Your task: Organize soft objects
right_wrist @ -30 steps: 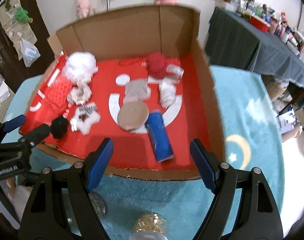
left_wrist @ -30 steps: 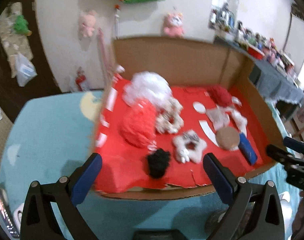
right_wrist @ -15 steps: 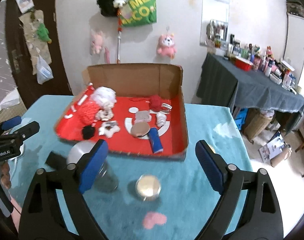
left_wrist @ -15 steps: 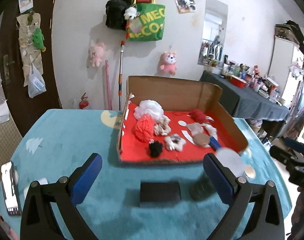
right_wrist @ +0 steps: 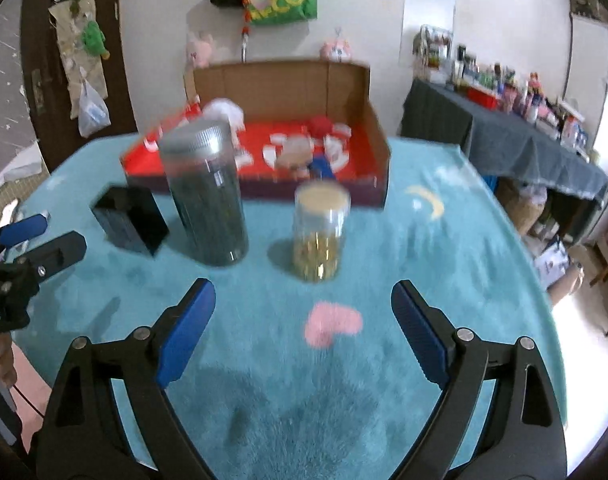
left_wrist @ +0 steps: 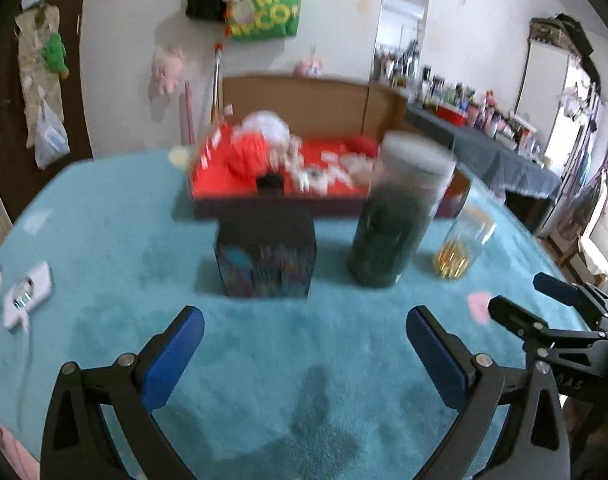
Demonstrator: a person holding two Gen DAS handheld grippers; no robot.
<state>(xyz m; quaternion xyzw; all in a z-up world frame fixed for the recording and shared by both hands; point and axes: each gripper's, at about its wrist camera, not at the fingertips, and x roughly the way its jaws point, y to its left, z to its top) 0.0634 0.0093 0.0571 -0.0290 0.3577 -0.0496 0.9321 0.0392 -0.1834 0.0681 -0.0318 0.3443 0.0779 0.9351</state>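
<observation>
A cardboard box (left_wrist: pixel 315 100) (right_wrist: pixel 284 84) with a red floor stands at the far side of the teal rug. It holds several soft objects: a red knitted one (left_wrist: pixel 248 152), a white fluffy one (left_wrist: pixel 268 126), a black pompom (left_wrist: pixel 270 181) and a dark red ball (right_wrist: pixel 319 124). My left gripper (left_wrist: pixel 304 344) is open and empty, low over the rug, well short of the box. My right gripper (right_wrist: pixel 304 320) is open and empty too, above a pink heart patch (right_wrist: pixel 331 324). Both views are blurred.
Between the grippers and the cardboard box stand a dark box (left_wrist: pixel 266 254) (right_wrist: pixel 130 220), a tall jar with dark contents (left_wrist: pixel 399 216) (right_wrist: pixel 206 196) and a small jar with gold contents (left_wrist: pixel 459 240) (right_wrist: pixel 319 232). A white device (left_wrist: pixel 26 294) lies left. A dark-clothed table (right_wrist: pixel 503 136) stands right.
Both grippers have pulled back from the cardboard box and dropped lower toward the rug. The jars and dark box now stand between them and the box. Both stay open.
</observation>
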